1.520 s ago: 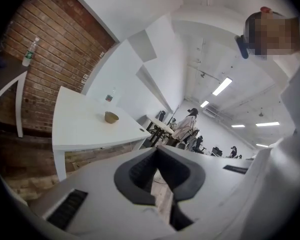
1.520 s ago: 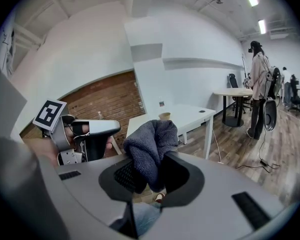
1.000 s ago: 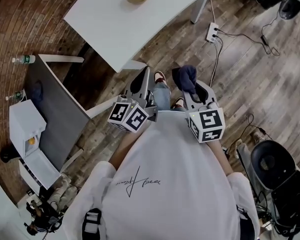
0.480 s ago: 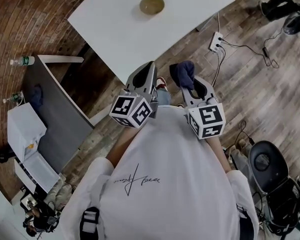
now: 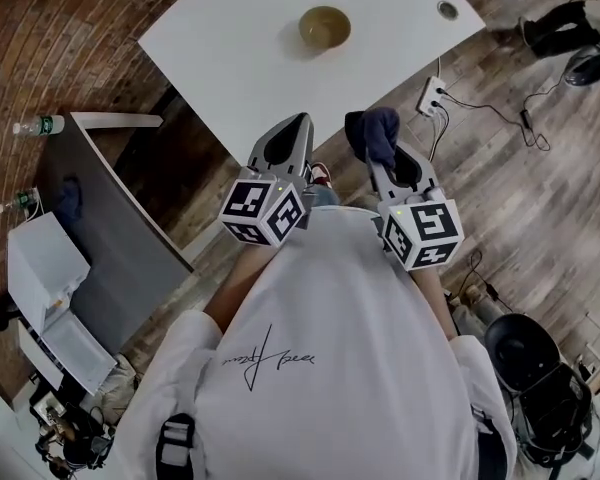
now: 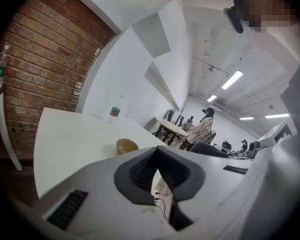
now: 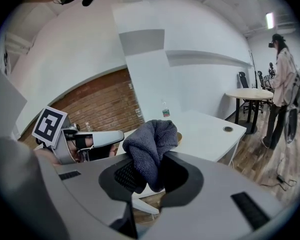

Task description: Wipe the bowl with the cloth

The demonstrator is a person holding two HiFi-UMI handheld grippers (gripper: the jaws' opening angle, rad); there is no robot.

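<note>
An olive-brown bowl (image 5: 325, 28) stands on the white table (image 5: 230, 58), well ahead of both grippers. My right gripper (image 5: 380, 156) is shut on a dark blue cloth (image 5: 372, 133), which bunches up above its jaws over the wooden floor, short of the table's edge. In the right gripper view the cloth (image 7: 152, 151) hides most of the bowl (image 7: 179, 136). My left gripper (image 5: 299, 123) is held beside it with its jaws shut and nothing between them, its tip near the table's near edge. The left gripper view has the bowl (image 6: 126, 145) ahead on the table.
A water bottle (image 6: 115, 109) stands at the table's far side and a cable hole (image 5: 447, 10) is in its right corner. A power strip (image 5: 430, 92) and cables lie on the floor. A grey partition (image 5: 105, 208) stands at left, an office chair (image 5: 525, 353) at lower right.
The table and bowl have come nearer and lower in the head view. Both grippers have moved forward toward the table's edge, the cloth still held in the right one.
</note>
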